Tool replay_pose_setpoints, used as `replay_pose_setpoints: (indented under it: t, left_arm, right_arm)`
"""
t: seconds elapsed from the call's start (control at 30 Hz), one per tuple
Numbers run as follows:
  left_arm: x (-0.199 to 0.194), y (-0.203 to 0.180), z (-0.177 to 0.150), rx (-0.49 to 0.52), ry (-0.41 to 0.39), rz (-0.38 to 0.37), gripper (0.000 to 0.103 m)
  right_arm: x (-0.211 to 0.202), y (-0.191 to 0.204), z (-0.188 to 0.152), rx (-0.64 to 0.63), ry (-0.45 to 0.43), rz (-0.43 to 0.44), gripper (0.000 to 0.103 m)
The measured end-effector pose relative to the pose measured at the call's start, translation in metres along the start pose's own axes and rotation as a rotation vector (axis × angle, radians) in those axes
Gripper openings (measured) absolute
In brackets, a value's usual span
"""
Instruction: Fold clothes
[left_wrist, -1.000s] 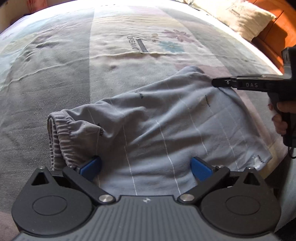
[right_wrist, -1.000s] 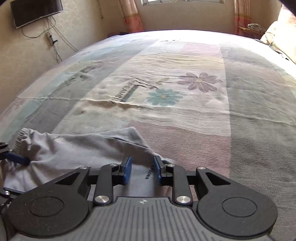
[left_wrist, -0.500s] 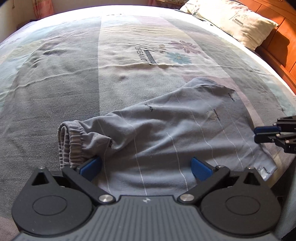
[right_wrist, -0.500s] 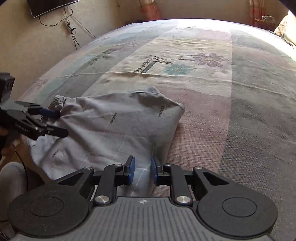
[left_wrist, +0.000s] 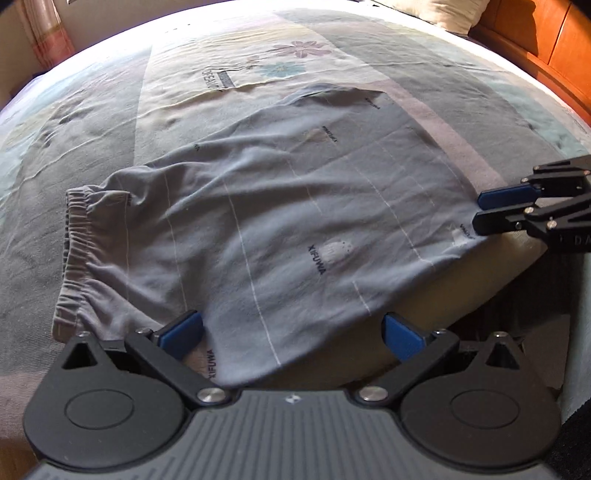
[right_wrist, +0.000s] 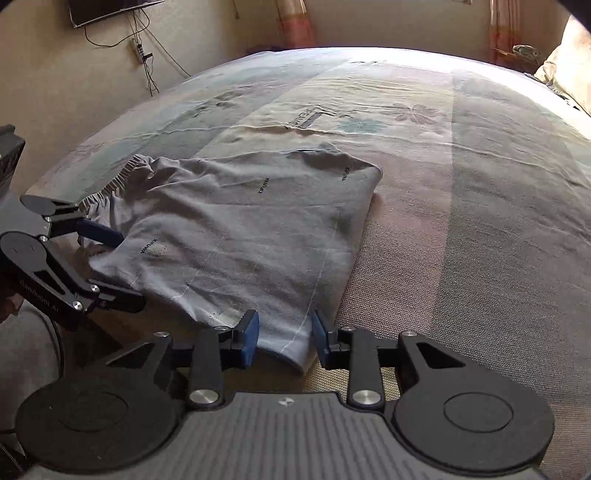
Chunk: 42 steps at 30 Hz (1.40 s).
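A: Status of the shorts (left_wrist: 280, 221)?

B: They lie on the bed (right_wrist: 461, 184), near its front edge, with the lower hem corner hanging a little over the side. I judge them folded once, leg over leg: one elastic waistband (left_wrist: 70, 236) at the far left end shows stacked layers. The surface is mostly flat, with soft creases across the middle. Left to do, as I read it: one more fold, waistband toward hem or the reverse, then smoothing.

A: Material?

B: Thin grey knit, limp, with fine white lines and small dark printed words. The waistband is gathered and ruffled. The sheet under it is a coarser weave in faded colour blocks with a flower print, slightly rippled.

A: Your claws?

B: My right gripper (right_wrist: 284, 338) is opening; the hem corner sits between its blue pads without being pinched. My left gripper (left_wrist: 291, 332) is spread wide over the near edge of the cloth, pads clear of it, gripping nothing.

A: Surroundings?

B: A pillow (left_wrist: 436, 13) and orange wooden headboard (left_wrist: 546, 33) to one side; a wall-mounted screen (right_wrist: 110, 11) with dangling cables on the other.
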<state>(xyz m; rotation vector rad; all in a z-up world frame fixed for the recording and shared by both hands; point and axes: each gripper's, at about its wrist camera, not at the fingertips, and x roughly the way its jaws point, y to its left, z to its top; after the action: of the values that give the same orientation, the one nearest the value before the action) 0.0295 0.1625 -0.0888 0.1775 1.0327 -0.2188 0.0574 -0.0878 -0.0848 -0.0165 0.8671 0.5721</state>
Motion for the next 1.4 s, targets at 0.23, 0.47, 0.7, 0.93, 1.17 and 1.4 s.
replay_pose_setpoints:
  t: [0.23, 0.47, 0.7, 0.93, 1.17, 1.4]
  left_arm:
    - [-0.014, -0.003, 0.006, -0.104, -0.038, -0.141, 0.102]
    - [-0.02, 0.015, 0.039, -0.181, -0.1, -0.192, 0.102]
    - [0.022, 0.032, 0.092, -0.281, -0.13, -0.241, 0.102]
    - [0.044, 0.038, 0.093, -0.376, -0.072, -0.205, 0.102]
    - [0.018, 0.006, 0.065, -0.37, -0.052, -0.199, 0.102]
    - [-0.005, -0.011, 0.032, -0.406, -0.098, -0.187, 0.102]
  right_arm:
    - [-0.001, -0.005, -0.007, 0.039, -0.007, -0.033, 0.049]
    - [-0.02, -0.002, -0.01, 0.029, -0.045, -0.036, 0.05]
    - [-0.024, 0.006, -0.011, 0.022, -0.047, -0.007, 0.05]
    - [-0.041, -0.001, -0.016, 0.033, -0.082, -0.011, 0.054]
    - [-0.044, -0.009, -0.024, 0.083, -0.104, 0.04, 0.055]
    - [-0.048, -0.019, -0.035, 0.112, -0.101, 0.079, 0.061]
